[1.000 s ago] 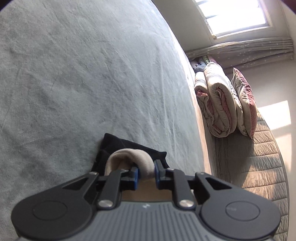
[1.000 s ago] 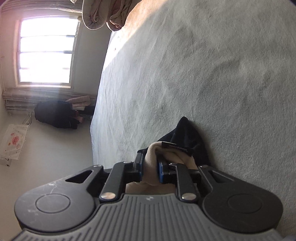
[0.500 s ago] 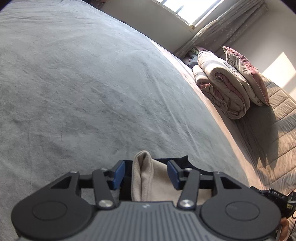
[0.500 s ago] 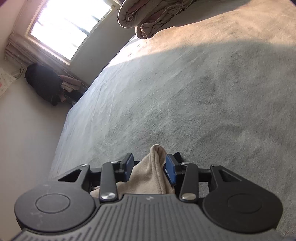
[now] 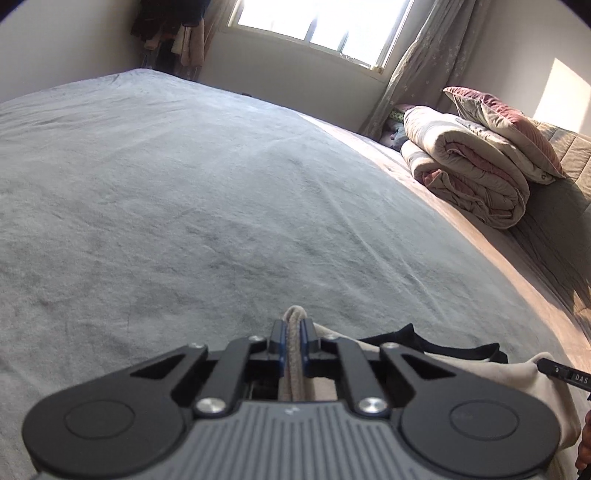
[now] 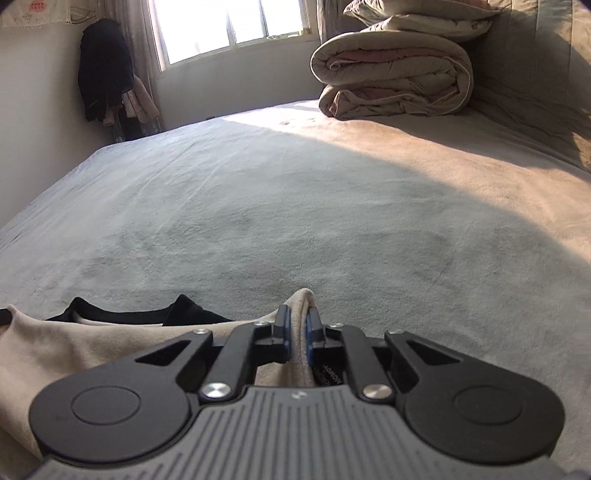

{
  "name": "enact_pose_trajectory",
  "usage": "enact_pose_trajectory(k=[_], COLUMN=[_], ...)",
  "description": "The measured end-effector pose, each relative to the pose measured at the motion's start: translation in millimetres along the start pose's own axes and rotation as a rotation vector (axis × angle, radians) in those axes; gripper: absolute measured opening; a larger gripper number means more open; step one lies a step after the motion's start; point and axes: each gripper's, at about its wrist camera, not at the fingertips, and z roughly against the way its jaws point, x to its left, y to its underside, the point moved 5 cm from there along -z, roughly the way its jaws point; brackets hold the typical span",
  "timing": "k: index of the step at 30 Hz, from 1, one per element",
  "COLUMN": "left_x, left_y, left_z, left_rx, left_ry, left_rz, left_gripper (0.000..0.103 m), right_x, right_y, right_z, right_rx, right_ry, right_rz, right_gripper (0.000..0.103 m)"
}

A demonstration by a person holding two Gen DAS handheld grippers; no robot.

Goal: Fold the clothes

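Your left gripper [image 5: 291, 334] and right gripper [image 6: 298, 325] each pinch the beige garment [image 6: 74, 350]; its label is unreadable.

Setting: home bedroom. Evidence: large bed [image 5: 207, 192] covered by a grey plush sheet; rolled beige-and-pink duvet [image 6: 395, 74] at the bed's far end, with a pillow [image 5: 506, 122] on top; sunlit window [image 6: 229, 26] with pale patterned curtain [image 5: 413, 62]; dark and pink garments [image 6: 107, 81] hanging in the corner beside the window.
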Motion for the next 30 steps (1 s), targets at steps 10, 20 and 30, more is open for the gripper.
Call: enact_pose_trajectory(k=[10, 20, 30], left_x=[-1.5, 1.0, 19.6], left_y=[5.8, 0.9, 8.3], left_z=[-29.9, -17.8, 42.2], left_rx=[0.019, 0.096, 0.215], left_ry=[-0.089, -0.104, 0.049], left_rz=[-0.080, -0.097, 0.119], left_gripper=[0.008, 0.024, 0.047], right_x=[-1.2, -1.9, -26.4], right_y=[-1.9, -3.6, -10.4], right_z=[-25.8, -17.1, 41.9], right_rx=[0.005, 0.059, 0.128], right_ry=[0.078, 0.127, 0.035], right_rz=[0.011, 0.073, -0.147], right_gripper=[0.009, 0.030, 0.041])
